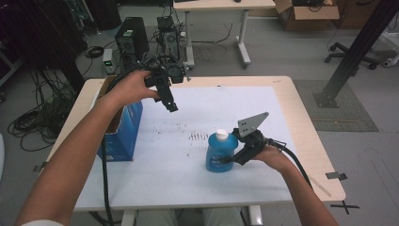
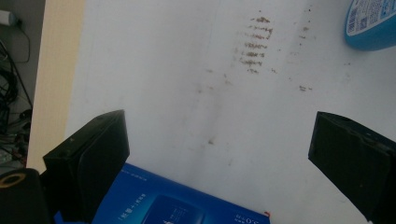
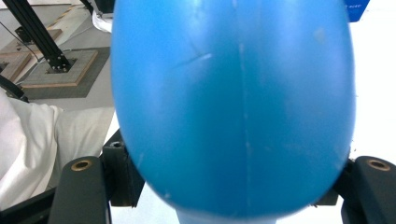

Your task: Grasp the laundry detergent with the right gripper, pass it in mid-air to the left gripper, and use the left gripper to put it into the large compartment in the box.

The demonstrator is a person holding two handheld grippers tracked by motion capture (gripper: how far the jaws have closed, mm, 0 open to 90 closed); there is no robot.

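A blue bottle (image 1: 220, 153) with a white cap (image 1: 222, 134) is stood upright on the white mat (image 1: 188, 179) of the table (image 1: 301, 108), and is clamped between the jaws of the right gripper (image 1: 229, 157); in the right gripper view its blue body (image 3: 233, 107) is seen pressed between both jaws. The left gripper (image 1: 171, 106) is held above the mat with its jaws spread wide and nothing between them. A blue carton (image 2: 173, 203) is seen just below and between these jaws, beside the left one, and the brown scuff marks (image 2: 254, 44) lie well beyond them.
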